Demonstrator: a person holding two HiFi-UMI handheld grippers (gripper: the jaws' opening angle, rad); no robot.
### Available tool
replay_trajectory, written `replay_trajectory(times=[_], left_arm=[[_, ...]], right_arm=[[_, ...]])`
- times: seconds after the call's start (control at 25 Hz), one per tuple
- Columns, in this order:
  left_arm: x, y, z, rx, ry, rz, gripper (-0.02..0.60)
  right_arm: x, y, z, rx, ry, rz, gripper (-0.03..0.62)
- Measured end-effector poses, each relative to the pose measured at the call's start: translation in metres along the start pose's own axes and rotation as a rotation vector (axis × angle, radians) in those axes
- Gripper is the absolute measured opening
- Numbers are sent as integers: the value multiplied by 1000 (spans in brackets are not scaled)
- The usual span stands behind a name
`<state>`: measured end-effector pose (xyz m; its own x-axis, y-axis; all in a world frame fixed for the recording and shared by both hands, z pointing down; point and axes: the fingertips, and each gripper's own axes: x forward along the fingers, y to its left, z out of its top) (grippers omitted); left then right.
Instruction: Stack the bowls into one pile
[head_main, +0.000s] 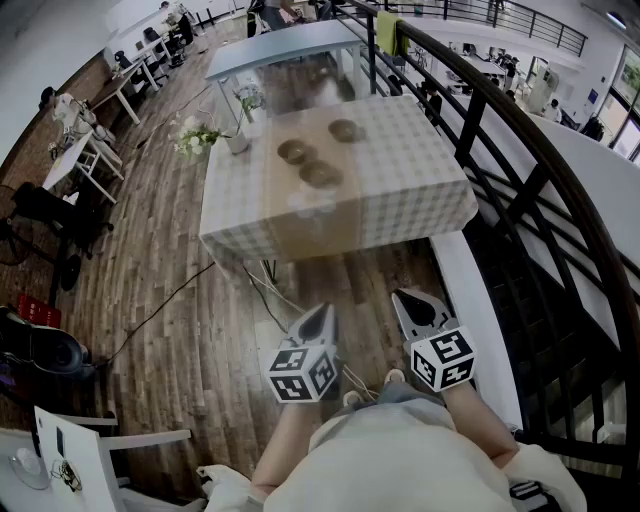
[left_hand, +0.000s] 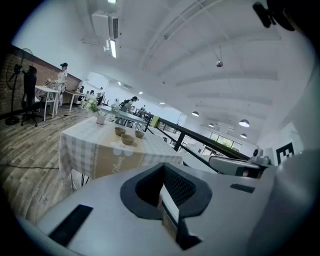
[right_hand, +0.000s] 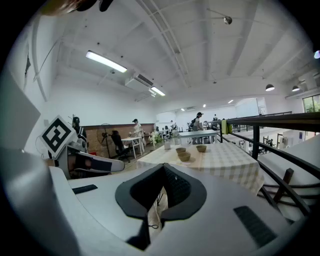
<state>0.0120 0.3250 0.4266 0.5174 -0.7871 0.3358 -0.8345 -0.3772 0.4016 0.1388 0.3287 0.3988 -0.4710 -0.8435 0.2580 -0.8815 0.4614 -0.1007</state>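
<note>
Both my left gripper and right gripper are pressed closed on nothing, well short of the table; three bowls sit unstacked near its middle.

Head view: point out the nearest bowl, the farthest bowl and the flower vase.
nearest bowl (head_main: 320, 174), head view, its hollow middle.
farthest bowl (head_main: 343, 129), head view, its hollow middle.
flower vase (head_main: 237, 142), head view, its white body.
</note>
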Motion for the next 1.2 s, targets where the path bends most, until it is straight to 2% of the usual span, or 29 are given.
replay_trajectory(times=[0.48, 0.92, 1.2], left_arm=[[-31, 20, -3, -1, -7, 5, 5], [-48, 36, -1, -16, -15, 28, 5], [-46, 53, -18, -30, -9, 32, 5]], right_arm=[[-6, 32, -1, -23, -9, -4, 0], [0, 58, -3, -66, 14, 44, 0], [10, 69, -23, -18, 24, 80, 0]])
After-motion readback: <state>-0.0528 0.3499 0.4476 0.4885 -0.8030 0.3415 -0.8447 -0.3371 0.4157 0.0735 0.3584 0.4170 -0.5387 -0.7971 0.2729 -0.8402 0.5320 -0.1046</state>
